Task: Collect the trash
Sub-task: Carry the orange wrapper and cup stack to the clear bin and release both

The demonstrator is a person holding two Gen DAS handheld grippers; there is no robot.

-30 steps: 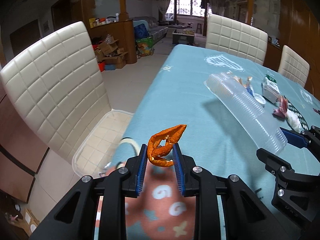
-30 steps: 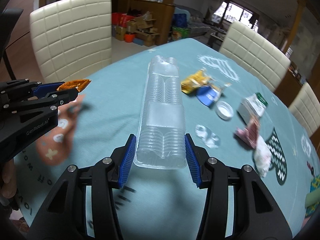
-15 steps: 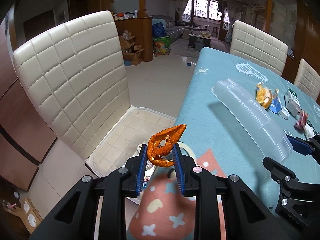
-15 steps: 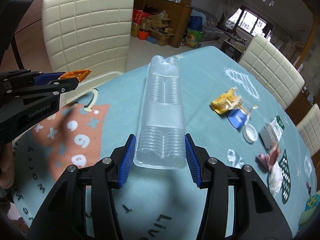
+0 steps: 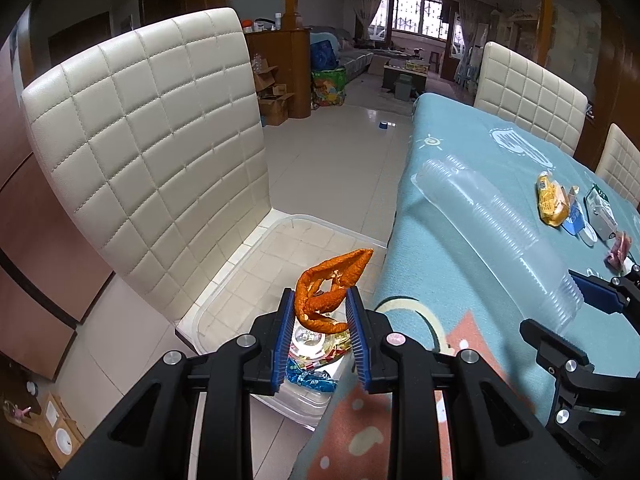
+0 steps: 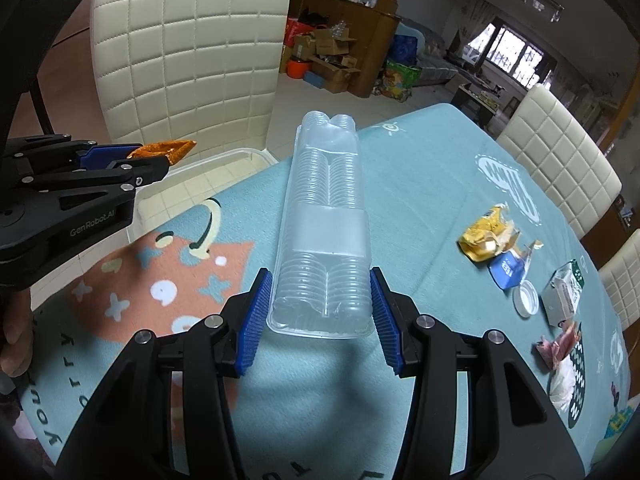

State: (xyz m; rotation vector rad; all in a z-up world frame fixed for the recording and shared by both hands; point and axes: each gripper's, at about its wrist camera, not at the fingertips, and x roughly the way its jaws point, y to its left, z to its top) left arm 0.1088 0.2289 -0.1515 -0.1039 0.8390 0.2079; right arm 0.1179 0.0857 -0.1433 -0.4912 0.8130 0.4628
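My left gripper (image 5: 320,320) is shut on a curled orange peel (image 5: 332,284) and holds it over a clear plastic bin (image 5: 280,236) that sits on the seat of a white chair; the bin has wrappers in it. The peel also shows in the right wrist view (image 6: 162,148). My right gripper (image 6: 320,312) is shut on a long clear plastic clamshell tray (image 6: 326,220) and holds it above the teal tablecloth (image 6: 420,184). The tray also shows in the left wrist view (image 5: 492,232).
More trash lies on the table to the right: a yellow wrapper (image 6: 484,238), a blue packet (image 6: 508,270), a white lid (image 6: 527,299), a small carton (image 6: 564,298) and a pink wrapper (image 6: 558,350). White quilted chairs (image 5: 148,152) stand around the table.
My left gripper has swung left off the table edge with the peel, now over the bin on the chair. My right gripper has drawn back toward the table's near end with the tray.
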